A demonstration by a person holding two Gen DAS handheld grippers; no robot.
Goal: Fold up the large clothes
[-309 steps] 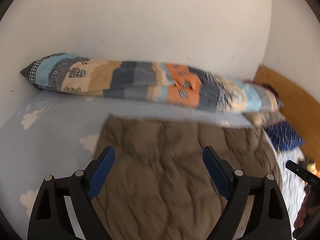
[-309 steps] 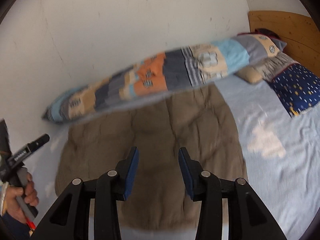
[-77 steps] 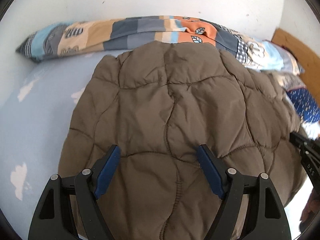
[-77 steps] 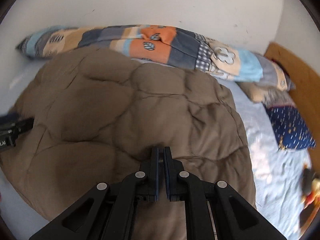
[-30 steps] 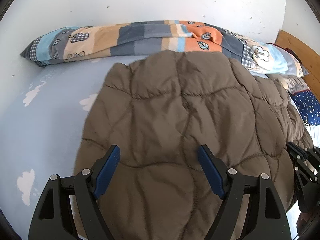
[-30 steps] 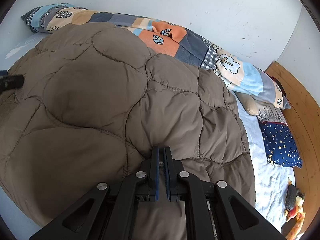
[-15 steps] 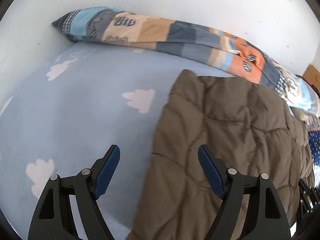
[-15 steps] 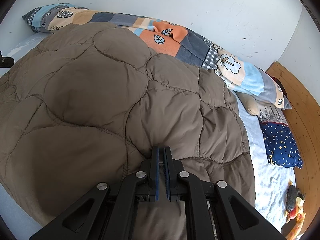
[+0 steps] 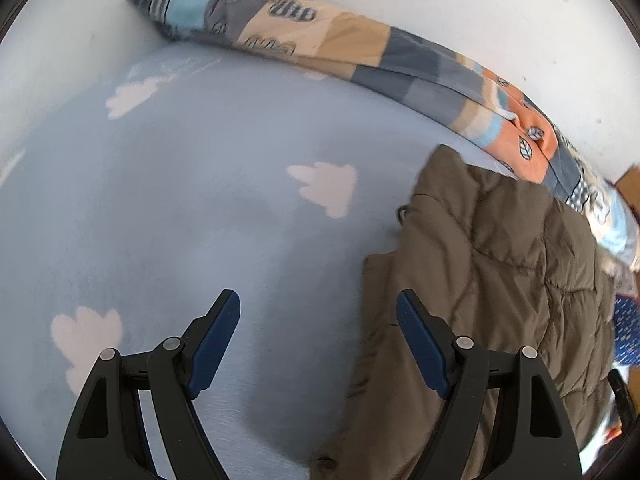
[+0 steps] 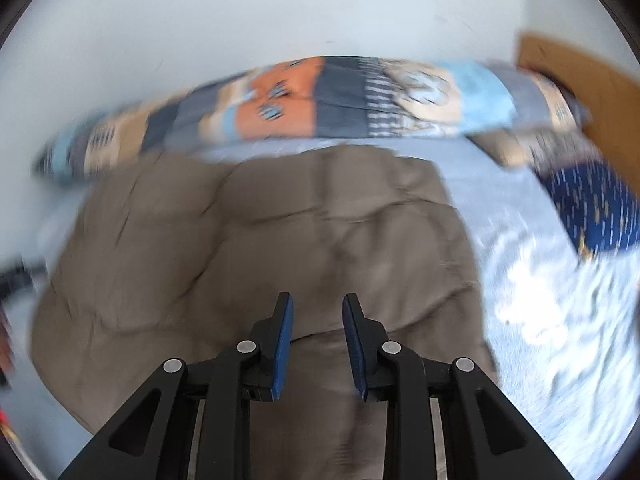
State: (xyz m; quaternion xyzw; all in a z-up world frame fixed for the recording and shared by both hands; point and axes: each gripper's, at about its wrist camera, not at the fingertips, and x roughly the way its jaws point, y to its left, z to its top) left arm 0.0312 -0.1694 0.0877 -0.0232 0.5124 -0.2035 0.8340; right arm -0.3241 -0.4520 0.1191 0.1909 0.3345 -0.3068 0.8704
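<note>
A large brown quilted coat (image 10: 260, 248) lies flat on the blue bed sheet (image 9: 168, 208). In the left wrist view its edge (image 9: 492, 264) lies to the right. My left gripper (image 9: 318, 316) is open and empty above bare sheet, left of the coat. My right gripper (image 10: 316, 312) is open and empty, just above the coat's near part. The right wrist view is blurred.
A long patchwork pillow (image 9: 360, 52) lies along the white wall behind the coat; it also shows in the right wrist view (image 10: 320, 100). A dark blue star-print pillow (image 10: 596, 208) and a wooden headboard (image 10: 580, 72) are at the right.
My right gripper has opened and let go of the coat, which now lies flatter. My left gripper has swung left, away from the coat, over bare sheet.
</note>
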